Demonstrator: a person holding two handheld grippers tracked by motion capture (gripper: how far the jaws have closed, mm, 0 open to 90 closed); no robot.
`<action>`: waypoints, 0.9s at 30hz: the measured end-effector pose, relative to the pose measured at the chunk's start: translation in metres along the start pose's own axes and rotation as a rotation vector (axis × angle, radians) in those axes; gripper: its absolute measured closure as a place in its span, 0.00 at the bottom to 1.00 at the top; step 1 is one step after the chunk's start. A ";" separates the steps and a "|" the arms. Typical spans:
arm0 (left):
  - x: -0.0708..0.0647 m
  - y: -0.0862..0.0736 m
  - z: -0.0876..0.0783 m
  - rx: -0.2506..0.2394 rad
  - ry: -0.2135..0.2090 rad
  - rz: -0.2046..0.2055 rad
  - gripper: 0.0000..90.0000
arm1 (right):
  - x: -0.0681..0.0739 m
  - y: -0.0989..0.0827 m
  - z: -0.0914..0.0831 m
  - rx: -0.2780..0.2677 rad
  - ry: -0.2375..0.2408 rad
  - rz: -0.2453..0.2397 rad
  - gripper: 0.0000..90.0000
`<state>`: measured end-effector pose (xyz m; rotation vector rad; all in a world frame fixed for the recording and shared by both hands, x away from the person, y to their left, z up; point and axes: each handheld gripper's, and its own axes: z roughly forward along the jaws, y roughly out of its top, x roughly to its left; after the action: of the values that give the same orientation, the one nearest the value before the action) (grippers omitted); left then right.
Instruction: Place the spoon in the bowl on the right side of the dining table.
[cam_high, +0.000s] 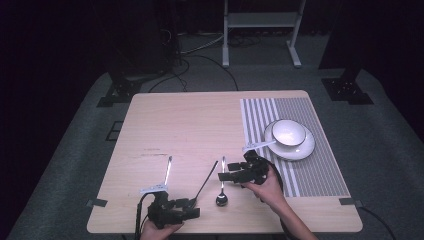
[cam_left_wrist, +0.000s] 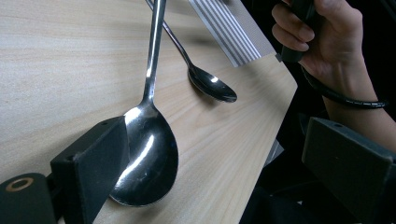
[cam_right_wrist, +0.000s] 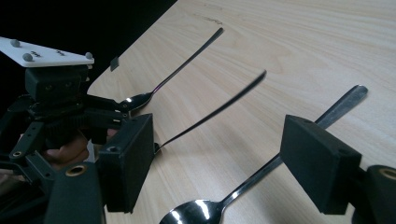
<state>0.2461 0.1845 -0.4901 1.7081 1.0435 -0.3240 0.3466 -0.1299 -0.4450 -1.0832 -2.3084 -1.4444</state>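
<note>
**Both Tongs Spread Over Spoons at the Front of the Table**

Finds the left gripper (cam_high: 192, 207) low at the front edge of the wooden table (cam_high: 190, 120), held from below by the left hand (cam_high: 160, 231). Jaws spread wide, pinching nothing. In the left gripper view, puts the bowl of the middle spoon (cam_high: 206, 179) between those jaws, flat on the wood and touching the inner face of one jaw, well apart from the other. Handle slanting away up the table.

Places the right gripper (cam_high: 222, 175) a little farther in, gripped by the right hand (cam_high: 267, 187), a black cable looped around the wrist. Jaws likewise open, closed on nothing. In the right gripper view, has them straddling the handle of the right spoon (cam_high: 222, 190), one jaw on each side; cannot tell whether either one touches the metal. Bowl of that spoon towards the front edge, shiny side up.

Sets the left spoon (cam_high: 168, 170) just beyond the left gripper, handle pointing towards the far side, bowl end tucked under the gripper's plate in the high view. All three spoons side by side, near one another but apart.

Leaves a striped placemat (cam_high: 320, 165) on the right part of the table, carrying a white plate (cam_high: 305, 150) with a white bowl (cam_high: 288, 132) on it, well apart from the spoons.
</note>
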 end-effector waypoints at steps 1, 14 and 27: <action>0.000 0.000 0.000 0.000 0.000 0.000 0.07 | -0.001 0.000 0.002 0.000 0.003 0.000 0.28; 0.001 0.000 0.000 0.000 -0.010 -0.002 0.07 | 0.000 0.010 0.020 0.009 0.035 0.018 0.28; 0.002 0.000 -0.001 -0.007 -0.013 -0.016 0.07 | 0.002 0.019 0.040 0.035 0.042 0.021 0.42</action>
<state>0.2474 0.1863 -0.4912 1.6906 1.0476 -0.3410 0.3658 -0.0907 -0.4507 -1.0538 -2.2778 -1.3999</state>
